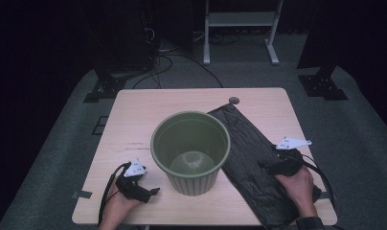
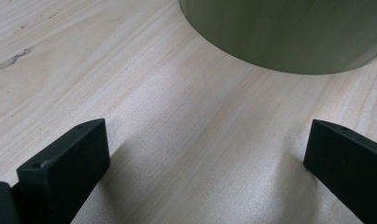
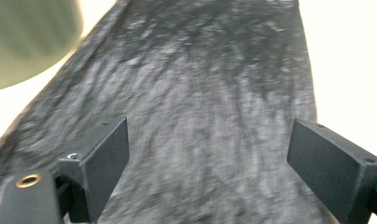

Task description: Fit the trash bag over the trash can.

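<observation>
A green ribbed bin point(image 1: 190, 149) stands upright and empty at the middle of the wooden table point(image 1: 134, 115). A flat black plastic bag point(image 1: 249, 148) lies on the table to its right, running from the far middle to the near right edge. My left gripper point(image 1: 153, 191) rests low on the table left of the bin, jaws wide open, with bare wood between them point(image 2: 205, 154) and the bin's wall point(image 2: 289, 32) ahead. My right gripper point(image 1: 263, 164) hovers over the bag, jaws wide open, with wrinkled black plastic point(image 3: 210, 121) between them.
A small round grommet point(image 1: 233, 100) sits at the table's far edge by the bag's end. Beyond the table are cables point(image 1: 163, 62), dark stands point(image 1: 110, 81) and a white frame point(image 1: 239, 28) on grey carpet. A strip of tape point(image 1: 81, 194) marks the near left edge.
</observation>
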### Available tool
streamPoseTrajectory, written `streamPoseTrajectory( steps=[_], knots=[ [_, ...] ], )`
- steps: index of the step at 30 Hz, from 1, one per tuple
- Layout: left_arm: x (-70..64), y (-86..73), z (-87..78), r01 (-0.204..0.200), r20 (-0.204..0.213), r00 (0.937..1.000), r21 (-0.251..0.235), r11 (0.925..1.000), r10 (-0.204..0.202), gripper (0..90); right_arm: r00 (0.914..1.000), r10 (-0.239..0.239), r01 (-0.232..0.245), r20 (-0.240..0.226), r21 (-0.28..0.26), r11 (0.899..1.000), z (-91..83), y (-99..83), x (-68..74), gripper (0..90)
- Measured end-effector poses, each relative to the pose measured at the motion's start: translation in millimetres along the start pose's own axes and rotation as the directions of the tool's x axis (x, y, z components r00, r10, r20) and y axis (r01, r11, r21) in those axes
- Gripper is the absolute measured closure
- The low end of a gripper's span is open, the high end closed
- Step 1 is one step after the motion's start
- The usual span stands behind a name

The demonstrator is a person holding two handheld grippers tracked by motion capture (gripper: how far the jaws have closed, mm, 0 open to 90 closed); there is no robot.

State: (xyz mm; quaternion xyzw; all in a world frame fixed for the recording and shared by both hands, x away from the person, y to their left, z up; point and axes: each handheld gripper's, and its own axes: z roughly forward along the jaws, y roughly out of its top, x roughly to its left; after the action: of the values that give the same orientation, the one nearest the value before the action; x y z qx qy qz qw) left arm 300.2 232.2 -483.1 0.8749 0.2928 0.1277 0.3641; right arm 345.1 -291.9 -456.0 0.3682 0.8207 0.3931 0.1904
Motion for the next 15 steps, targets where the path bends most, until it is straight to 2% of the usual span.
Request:
streamPoseTrajectory(
  steps=[2,7,15],
  knots=[
    [0.0,0.0,0.0,0.001,0.000,1.0000,0.000,1.0000,-0.001,0.0,0.9997,0.010,-0.010,0.021,0.009,1.000,2.8,1.8,-7.8,10.9],
    [0.0,0.0,0.1,0.001,0.000,1.0000,-0.001,1.0000,-0.001,0.0,0.9984,0.044,-0.044,0.035,0.006,0.999,10.6,4.9,-24.7,10.9],
    [0.0,0.0,0.1,0.001,0.000,1.0000,0.000,1.0000,-0.001,0.0,0.9962,0.065,-0.069,0.057,0.074,0.995,31.2,3.5,-39.1,12.3]
  ],
)
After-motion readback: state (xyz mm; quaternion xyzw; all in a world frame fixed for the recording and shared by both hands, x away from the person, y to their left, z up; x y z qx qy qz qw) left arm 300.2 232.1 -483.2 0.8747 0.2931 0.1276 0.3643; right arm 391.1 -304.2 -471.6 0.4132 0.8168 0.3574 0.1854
